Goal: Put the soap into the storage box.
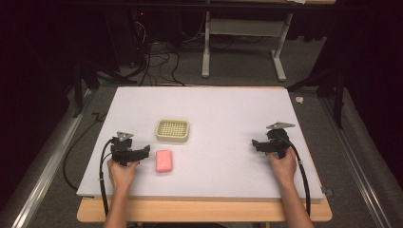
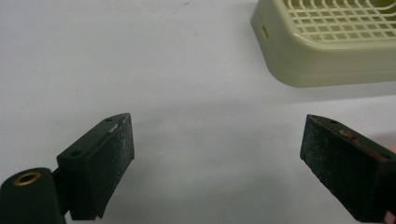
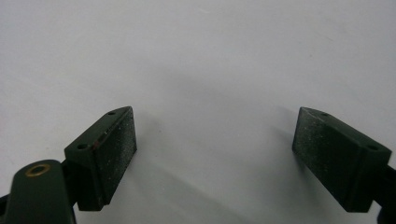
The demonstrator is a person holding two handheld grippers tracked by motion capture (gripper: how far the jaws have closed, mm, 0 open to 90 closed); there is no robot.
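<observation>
My white table point(image 1: 228, 114) carries a cream slotted dish point(image 1: 172, 130) left of centre, a pink bar point(image 1: 165, 161) just before it. The bar looks small, light, maybe slick; I'd pinch its long sides. Left tongs point(image 1: 142, 151) and right tongs point(image 1: 256, 143) gape wide, empty.
</observation>
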